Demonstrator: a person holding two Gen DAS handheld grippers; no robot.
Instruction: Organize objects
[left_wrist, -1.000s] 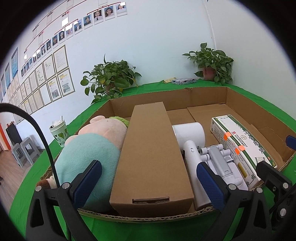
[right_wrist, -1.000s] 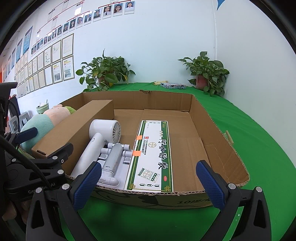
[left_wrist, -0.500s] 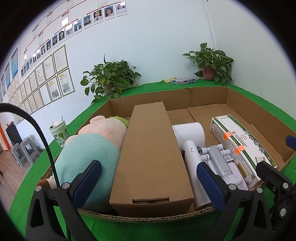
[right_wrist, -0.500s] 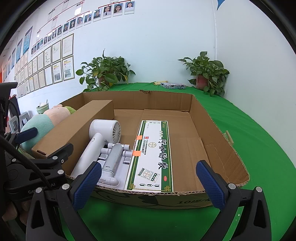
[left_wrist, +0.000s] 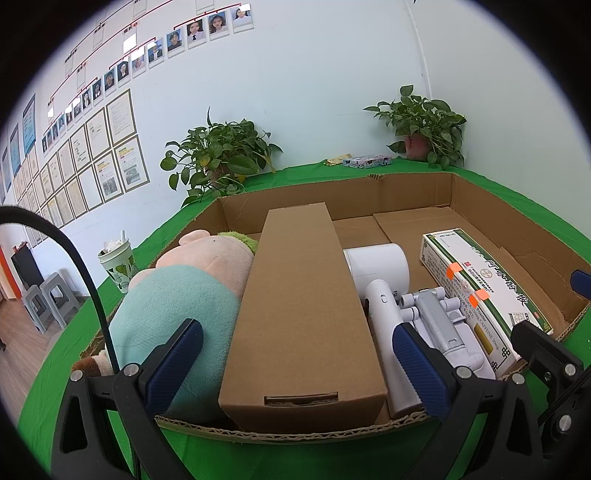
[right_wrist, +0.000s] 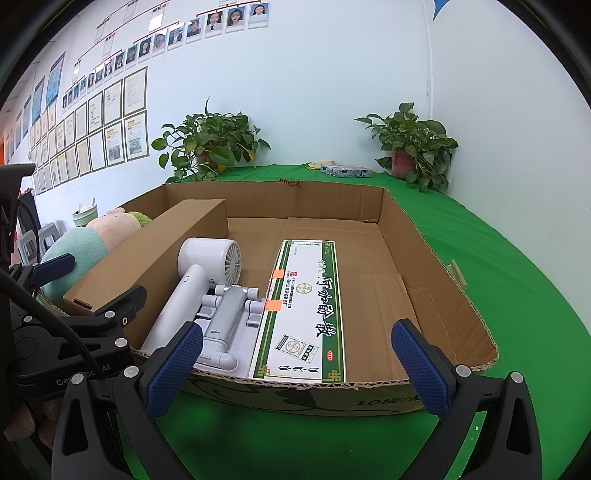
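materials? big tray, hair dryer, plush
Tray: corrugated cardboard, matte brown; fluting shows along the torn front edge.
Hair dryer: likely hard plastic, smooth white with a slight sheen, moulded grille.
Plush: soft fabric, fuzzy matte nap, teal and peach.

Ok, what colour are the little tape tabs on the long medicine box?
Orange tape tabs on the medicine box, clearest in the right wrist view.

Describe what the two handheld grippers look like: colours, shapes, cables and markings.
Both the left gripper and the right gripper have black angular frames with silver screws and dark blue fingers with a fine dotted texture. A black cable arcs over the left one. In the right view, its body carries faint grey lettering, partly covered by that cable.
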